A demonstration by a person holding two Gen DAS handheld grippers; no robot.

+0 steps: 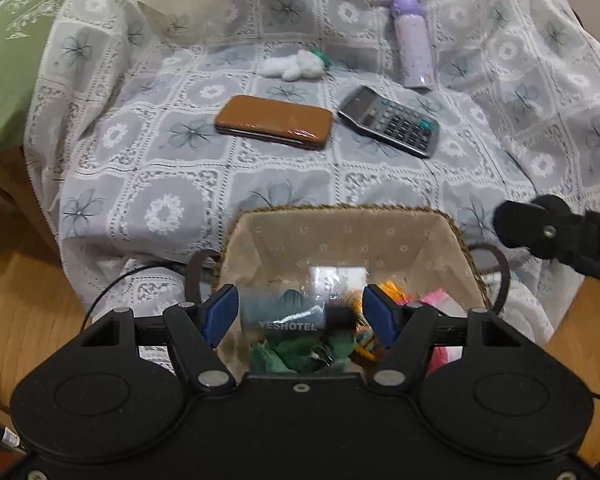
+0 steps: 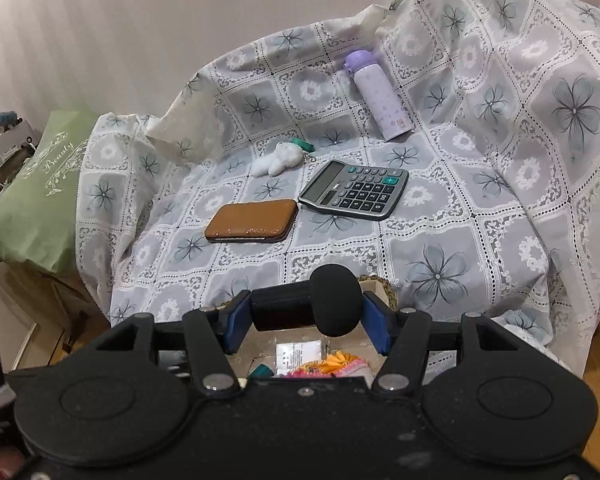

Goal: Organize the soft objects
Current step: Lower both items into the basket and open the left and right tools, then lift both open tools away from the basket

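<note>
Each gripper (image 1: 300, 314) (image 2: 306, 326) is matte black plastic with blue finger pads (image 1: 220, 312) and silver pivot screws.

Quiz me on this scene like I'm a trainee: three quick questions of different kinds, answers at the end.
1. True or false: the white plush toy is already inside the basket.
2. What is the left gripper holding over the basket? A: a clear packet. B: a calculator. C: a brown case.
3. Name the thing clamped between the right gripper's pads.

Key
1. False: it lies out on the patterned cloth.
2. A.
3. A black microphone with a foam head.
</note>
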